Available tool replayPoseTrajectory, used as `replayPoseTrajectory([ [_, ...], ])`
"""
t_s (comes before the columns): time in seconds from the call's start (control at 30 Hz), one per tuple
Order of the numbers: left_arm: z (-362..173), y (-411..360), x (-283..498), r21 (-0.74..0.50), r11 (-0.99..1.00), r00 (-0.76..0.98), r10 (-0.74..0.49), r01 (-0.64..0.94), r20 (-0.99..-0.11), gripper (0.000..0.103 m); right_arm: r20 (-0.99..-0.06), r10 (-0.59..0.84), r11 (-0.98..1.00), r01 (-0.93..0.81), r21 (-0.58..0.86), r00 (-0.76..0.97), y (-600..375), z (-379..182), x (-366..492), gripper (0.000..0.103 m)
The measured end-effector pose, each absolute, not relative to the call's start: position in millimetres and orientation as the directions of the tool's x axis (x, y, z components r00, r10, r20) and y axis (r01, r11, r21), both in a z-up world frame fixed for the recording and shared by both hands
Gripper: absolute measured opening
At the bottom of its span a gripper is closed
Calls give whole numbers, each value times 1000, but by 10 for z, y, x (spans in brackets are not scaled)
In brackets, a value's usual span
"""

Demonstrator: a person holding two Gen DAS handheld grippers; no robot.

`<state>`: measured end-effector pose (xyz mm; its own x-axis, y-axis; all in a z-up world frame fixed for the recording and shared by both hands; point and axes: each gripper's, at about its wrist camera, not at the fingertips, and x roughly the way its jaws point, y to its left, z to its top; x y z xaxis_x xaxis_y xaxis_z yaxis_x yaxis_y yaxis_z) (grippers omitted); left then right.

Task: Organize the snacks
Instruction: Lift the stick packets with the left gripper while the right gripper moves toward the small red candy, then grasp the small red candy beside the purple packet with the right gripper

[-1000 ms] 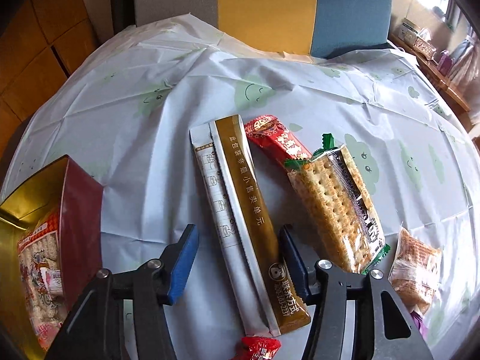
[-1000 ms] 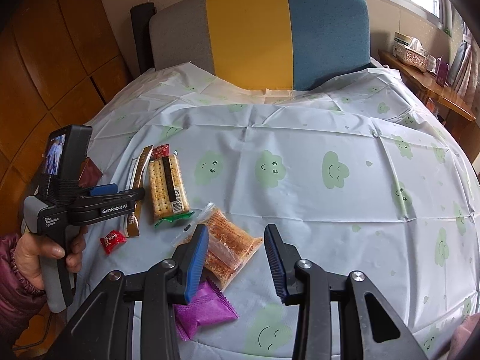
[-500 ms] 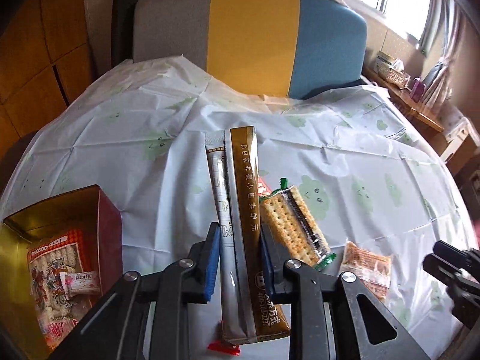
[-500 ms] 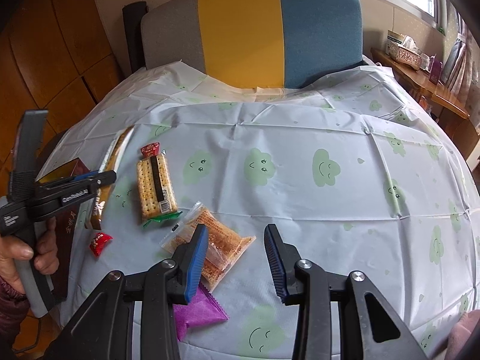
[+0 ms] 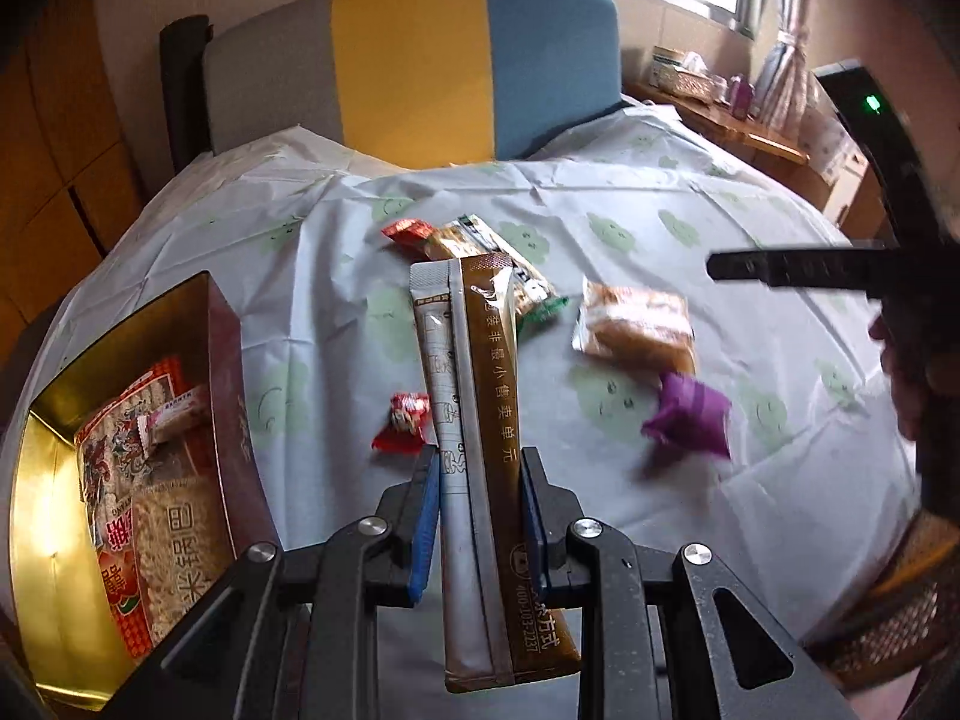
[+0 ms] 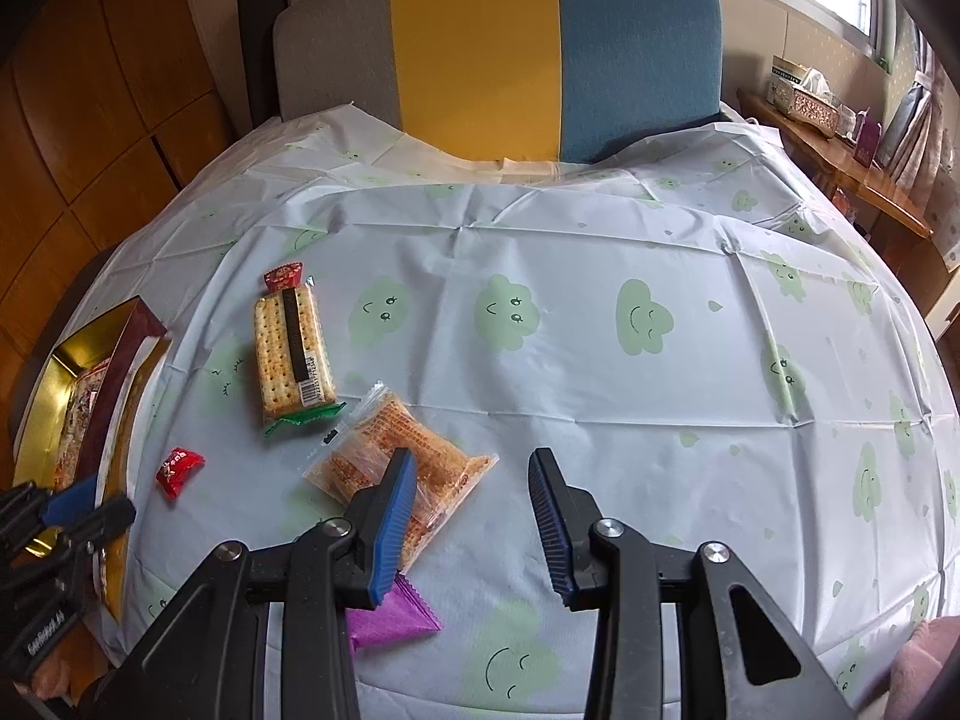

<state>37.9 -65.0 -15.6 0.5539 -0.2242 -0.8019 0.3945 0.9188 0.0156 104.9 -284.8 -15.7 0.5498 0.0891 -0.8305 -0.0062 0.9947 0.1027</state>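
Observation:
My left gripper [image 5: 480, 510] is shut on two long stick packets, a brown one [image 5: 498, 420] and a white one [image 5: 441, 360], and holds them in the air above the tablecloth. Just to its left stands an open red box with a gold lining [image 5: 222, 360], with snack bags inside. My right gripper [image 6: 474, 510] hangs open and empty over the table, above an orange biscuit packet [image 6: 384, 456] and a purple packet [image 6: 390, 618]. A cracker sleeve [image 6: 294, 348], a red packet [image 6: 285, 276] and a small red candy [image 6: 178, 468] lie on the cloth.
The round table wears a pale cloth with green clouds [image 6: 600, 360]. A chair with a grey, yellow and blue back [image 6: 480, 48] stands behind it. A wooden shelf with a tissue box [image 6: 804, 96] is at the right, wood panelling at the left.
My left gripper closed on the two stick packets, lifted them off the cloth and carried them left, nearer the box. The right gripper stayed in place, open.

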Motion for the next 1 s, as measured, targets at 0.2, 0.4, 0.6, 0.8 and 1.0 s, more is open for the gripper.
replayPoseTrajectory([
  [0.2, -413, -567, 84, 1, 894, 486, -243, 449, -839, 25, -844, 76, 997, -13, 81, 530, -2808, -227, 1046, 39],
  [0.4, -633, -511, -29, -16, 889, 450, -248, 458, -858, 25, -857, 129, 991, -38, 127, 499, -2766, -302, 1054, 39],
  [0.6, -641, -470, -31, -44, 889, 445, -270, 456, -854, 26, -833, 312, 949, -114, 293, 458, -2573, -311, 995, 39],
  [0.8, -627, -418, -31, -74, 887, 444, -298, 456, -845, 27, -783, 502, 864, -200, 461, 366, -2023, -270, 1010, 39],
  [1.0, -621, -387, -44, -92, 886, 447, -317, 455, -836, 27, -768, 575, 818, -204, 538, 281, -1449, -400, 1206, 39],
])
